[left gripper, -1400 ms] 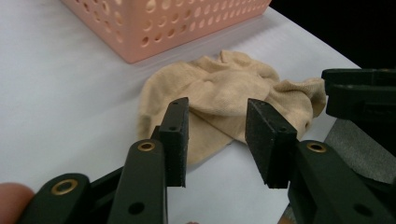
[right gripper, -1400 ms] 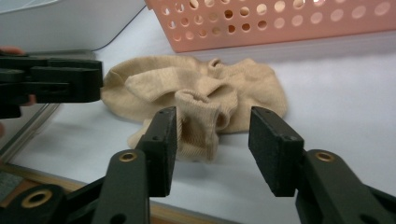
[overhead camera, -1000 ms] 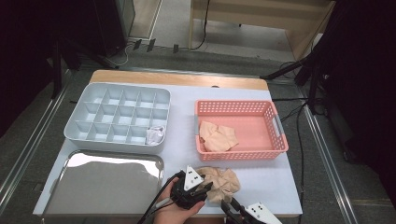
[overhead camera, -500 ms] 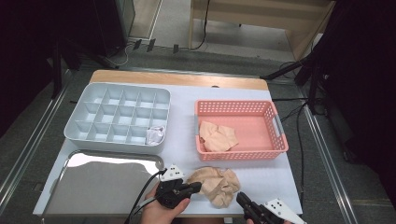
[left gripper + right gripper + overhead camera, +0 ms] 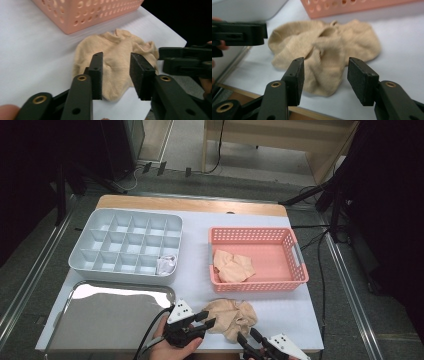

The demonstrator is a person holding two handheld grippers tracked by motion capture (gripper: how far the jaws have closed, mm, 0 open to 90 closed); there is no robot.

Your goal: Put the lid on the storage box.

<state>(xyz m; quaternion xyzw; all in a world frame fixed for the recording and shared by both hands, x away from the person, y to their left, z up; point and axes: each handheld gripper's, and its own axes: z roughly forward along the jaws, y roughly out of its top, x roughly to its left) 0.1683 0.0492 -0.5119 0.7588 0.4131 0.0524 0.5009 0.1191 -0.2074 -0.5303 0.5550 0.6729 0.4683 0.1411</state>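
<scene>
A crumpled beige sock (image 5: 232,317) lies on the white table near the front edge, just in front of the pink basket (image 5: 295,275). My left gripper (image 5: 206,318) is at the sock's left edge, pointing right at it. The jaws have just been opening and stand apart, with the sock (image 5: 115,52) lying beyond the pads, unpressed. My right gripper (image 5: 248,336) comes from the front edge toward the sock's near side. Its jaws have also just been opening and hold nothing, and the sock (image 5: 324,47) lies ahead of them. A second beige sock (image 5: 232,266) rests in the basket.
A grey compartment tray (image 5: 125,220) stands at the back left with a white bundle (image 5: 166,264) in a front cell. A shiny metal tray (image 5: 110,315) lies front left, close to my left hand. The table's front edge runs right under both grippers.
My left gripper drew back leftward from over the sock to its left edge. The right gripper shifted right, then back. Both pairs of jaws closed, then opened; the sock lies flatter.
</scene>
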